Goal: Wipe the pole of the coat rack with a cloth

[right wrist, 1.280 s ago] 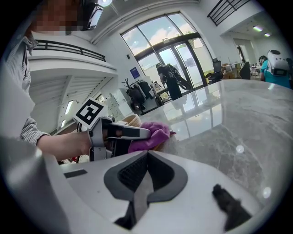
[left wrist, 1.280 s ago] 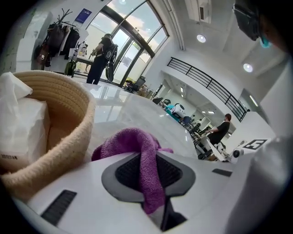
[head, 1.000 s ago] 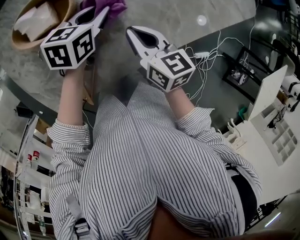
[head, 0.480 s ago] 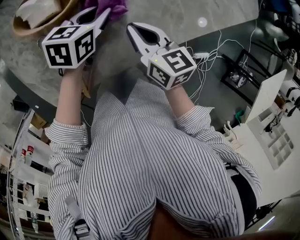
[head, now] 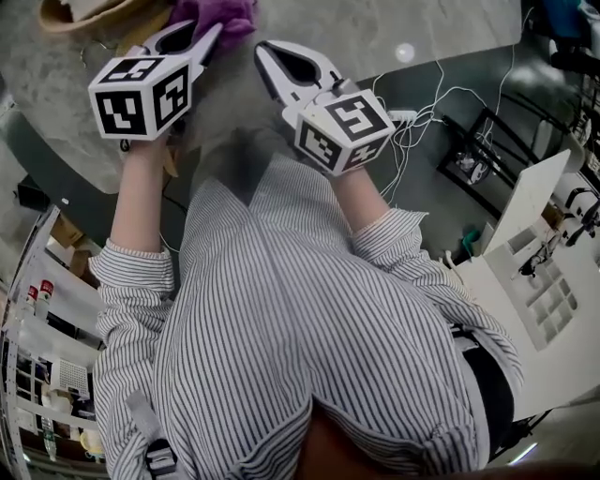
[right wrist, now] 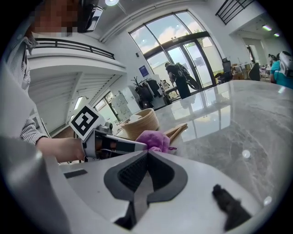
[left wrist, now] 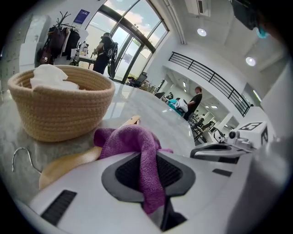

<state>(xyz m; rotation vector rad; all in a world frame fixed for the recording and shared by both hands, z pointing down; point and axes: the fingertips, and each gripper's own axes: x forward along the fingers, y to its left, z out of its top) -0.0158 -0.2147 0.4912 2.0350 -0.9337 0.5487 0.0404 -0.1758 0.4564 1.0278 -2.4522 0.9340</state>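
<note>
Cloth picked up, rack not yet reached.
My left gripper [head: 208,36] is clenched on the purple cloth [left wrist: 132,141], one fold pinched between its jaws and the rest bunched over the desk [head: 375,28], near the woven basket [left wrist: 59,109] and a wooden hanger [left wrist: 68,162]. My right gripper [head: 264,54] has its jaws pressed together on nothing. A coat rack [left wrist: 57,39] stands far off by the glass doors. I judge the pick-up step done; next I must carry the cloth to the pole, keep the pinch firm, and lay the loose fold against it.
</note>
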